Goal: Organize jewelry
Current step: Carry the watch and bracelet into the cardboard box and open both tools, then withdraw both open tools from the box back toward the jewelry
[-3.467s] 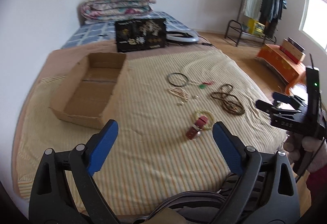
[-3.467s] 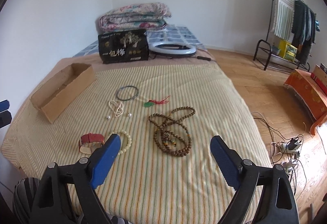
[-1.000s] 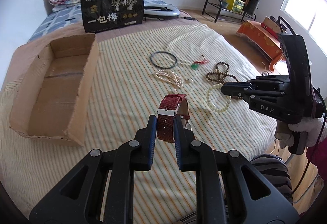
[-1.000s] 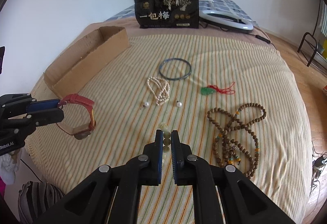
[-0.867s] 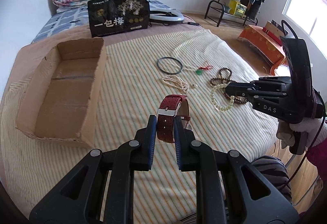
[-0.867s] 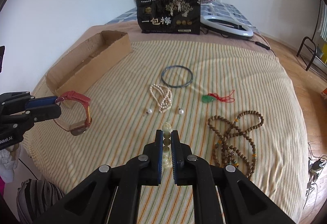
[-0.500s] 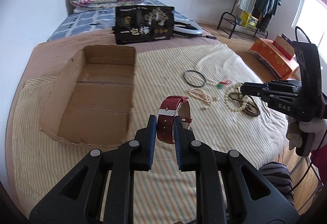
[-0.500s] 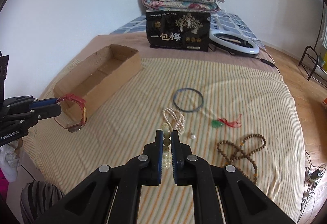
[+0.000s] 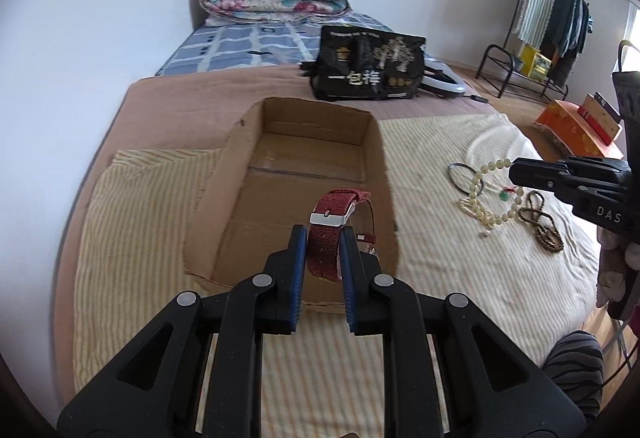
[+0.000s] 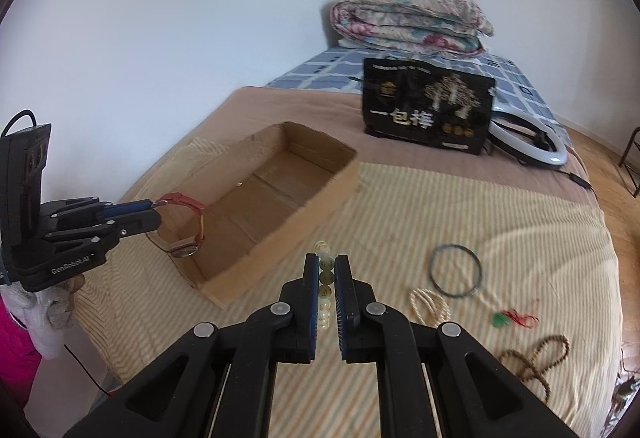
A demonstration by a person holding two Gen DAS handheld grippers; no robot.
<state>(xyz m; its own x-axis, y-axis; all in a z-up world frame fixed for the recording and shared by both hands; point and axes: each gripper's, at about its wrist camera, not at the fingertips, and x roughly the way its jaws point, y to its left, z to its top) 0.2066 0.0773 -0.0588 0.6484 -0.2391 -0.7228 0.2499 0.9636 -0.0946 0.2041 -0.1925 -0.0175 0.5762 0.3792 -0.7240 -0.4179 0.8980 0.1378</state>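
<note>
Red woven-strap wristwatch (image 9: 334,234) is clenched in the left claw (image 9: 323,238) and held just above the near end of the open brown cardboard box (image 9: 376,142), whose long axis runs toward 12 o'clock. Cream bead bracelet (image 10: 325,278) is gripped in the right claw (image 10: 327,274), with the box lying at 10 o'clock; the left claw is judged nearer for release.

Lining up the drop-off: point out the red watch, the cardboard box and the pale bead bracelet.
red watch (image 9: 325,254), left wrist view, on the woven strap below the buckle.
cardboard box (image 10: 320,204), right wrist view, on its outer side wall.
pale bead bracelet (image 9: 474,187), left wrist view, on the loop's left beads.
</note>
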